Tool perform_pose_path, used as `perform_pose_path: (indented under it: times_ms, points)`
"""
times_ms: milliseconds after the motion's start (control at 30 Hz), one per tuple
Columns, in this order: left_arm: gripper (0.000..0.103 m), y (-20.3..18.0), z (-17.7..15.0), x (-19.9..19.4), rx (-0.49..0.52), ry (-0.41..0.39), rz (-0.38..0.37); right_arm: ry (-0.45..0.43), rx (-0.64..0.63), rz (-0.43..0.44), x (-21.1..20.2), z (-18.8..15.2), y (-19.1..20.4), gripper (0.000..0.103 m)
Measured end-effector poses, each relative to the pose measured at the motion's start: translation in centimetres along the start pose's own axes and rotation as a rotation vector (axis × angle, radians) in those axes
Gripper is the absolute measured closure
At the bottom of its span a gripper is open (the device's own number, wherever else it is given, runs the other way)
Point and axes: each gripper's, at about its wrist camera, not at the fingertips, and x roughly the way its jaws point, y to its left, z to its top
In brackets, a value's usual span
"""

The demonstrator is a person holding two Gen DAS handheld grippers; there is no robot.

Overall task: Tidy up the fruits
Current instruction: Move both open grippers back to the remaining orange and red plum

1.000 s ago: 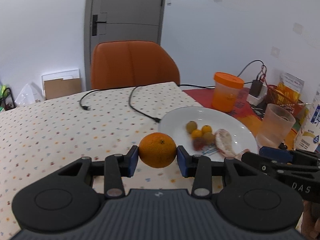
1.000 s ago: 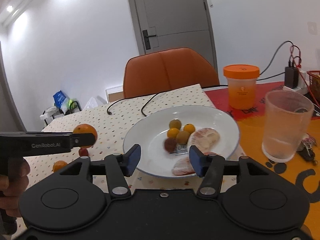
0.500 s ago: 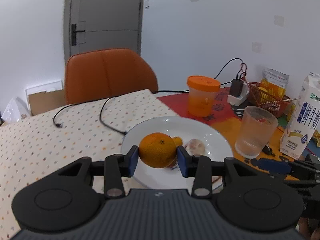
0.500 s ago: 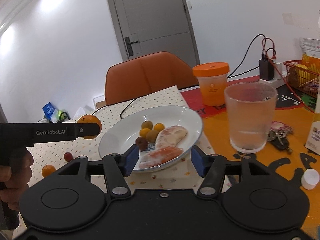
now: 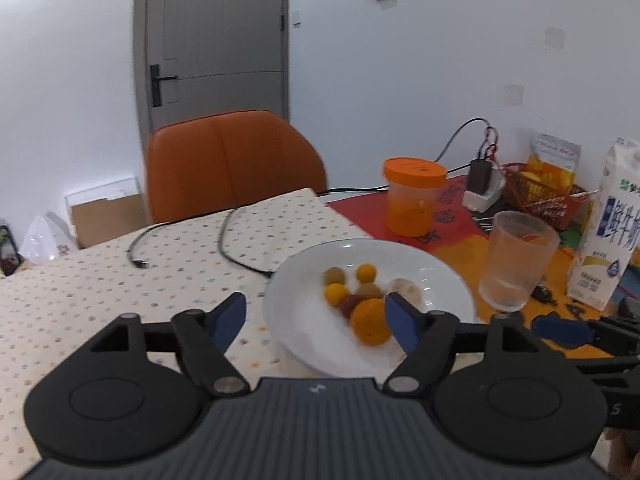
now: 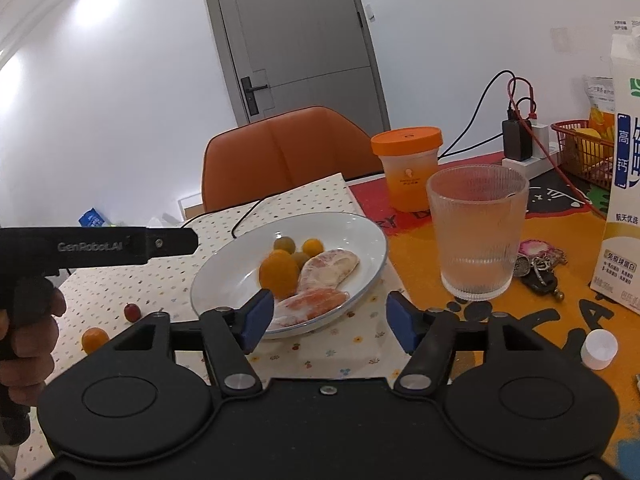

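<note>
The white plate [image 5: 304,320] [image 6: 224,280] holds several small yellow and brown fruits [image 5: 335,294], two pomelo segments [image 6: 330,266] and an orange [image 5: 371,321] [image 6: 279,273], which is blurred and lies free of the fingers. My left gripper [image 5: 316,322] is open above the plate's near side. In the right wrist view it shows as a black bar [image 6: 120,245] left of the plate. My right gripper [image 6: 330,320] is open and empty, in front of the plate. A small orange fruit [image 6: 95,339] and a red fruit [image 6: 132,311] lie on the dotted tablecloth left of the plate.
A ribbed glass [image 6: 476,232] stands right of the plate, an orange-lidded jar [image 6: 408,168] behind it, a milk carton [image 6: 624,184] at far right. Keys [image 6: 538,270] and a white cap [image 6: 599,349] lie nearby. A black cable [image 5: 240,248] crosses the tablecloth. An orange chair [image 5: 232,164] stands behind.
My left gripper carried the orange right over the plate, then opened; the orange now lies loose on the plate. My right gripper shifted right, still open.
</note>
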Motion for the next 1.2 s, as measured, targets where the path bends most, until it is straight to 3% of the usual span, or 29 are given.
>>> perform_pose_path:
  times_ms: [333, 1200]
  points:
    - [0.022, 2.0, -1.2, -2.3, -0.017, 0.018, 0.067, 0.008, -0.015, 0.036, -0.2, -0.6, 1.8, 0.036]
    - [0.019, 8.9, -5.7, -9.0, -0.096, 0.044, 0.181, 0.021, -0.101, 0.14, -2.2, -1.7, 8.4, 0.01]
